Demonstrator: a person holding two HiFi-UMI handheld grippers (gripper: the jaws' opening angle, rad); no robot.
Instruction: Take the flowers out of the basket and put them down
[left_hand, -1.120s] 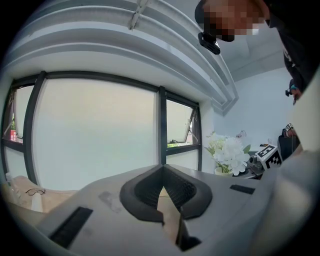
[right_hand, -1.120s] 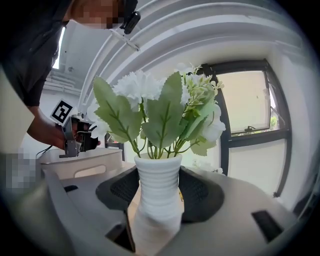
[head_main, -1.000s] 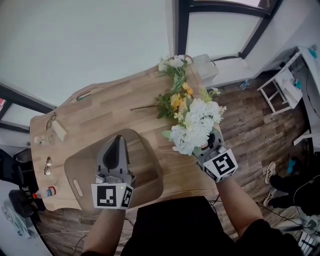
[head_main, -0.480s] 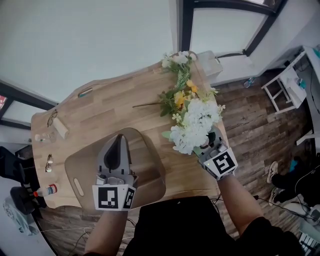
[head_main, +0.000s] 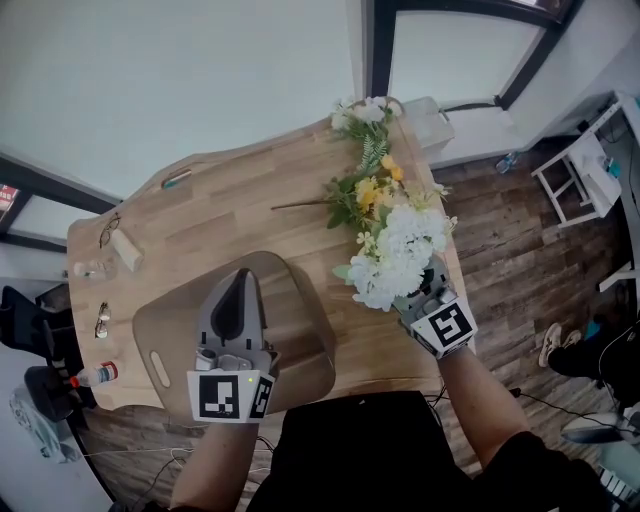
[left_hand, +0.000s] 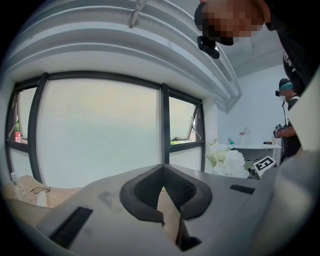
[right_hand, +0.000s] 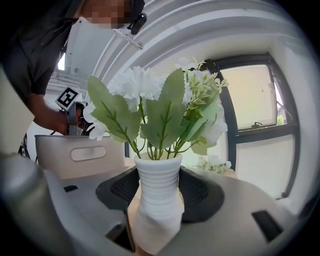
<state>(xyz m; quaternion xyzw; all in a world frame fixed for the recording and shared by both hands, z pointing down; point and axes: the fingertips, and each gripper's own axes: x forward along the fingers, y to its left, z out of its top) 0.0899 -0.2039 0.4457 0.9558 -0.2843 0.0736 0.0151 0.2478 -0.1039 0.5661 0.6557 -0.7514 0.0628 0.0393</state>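
Observation:
A white ribbed vase (right_hand: 157, 175) of white flowers (head_main: 400, 255) is held upright over the table's right edge, with my right gripper (head_main: 425, 292) shut on its body. In the head view the blooms hide the vase. The beige basket (head_main: 300, 345) sits at the table's near side. My left gripper (head_main: 240, 278) reaches across it. In the left gripper view my left gripper (left_hand: 167, 212) is shut on a thin beige edge, apparently the basket's wall. A yellow bunch (head_main: 365, 193) and a white-and-green sprig (head_main: 365, 112) lie on the wooden table (head_main: 210, 215).
Spectacles (head_main: 105, 232), a second pair (head_main: 100, 322), a small bottle (head_main: 95, 375) and a pale block (head_main: 125, 248) lie along the table's left side. A white box (head_main: 430, 118) stands past the far corner. A white rack (head_main: 580, 170) stands on the floor at right.
The whole view has shifted slightly. Both grippers keep their holds, and the vase stays at about the same spot by the table's right edge.

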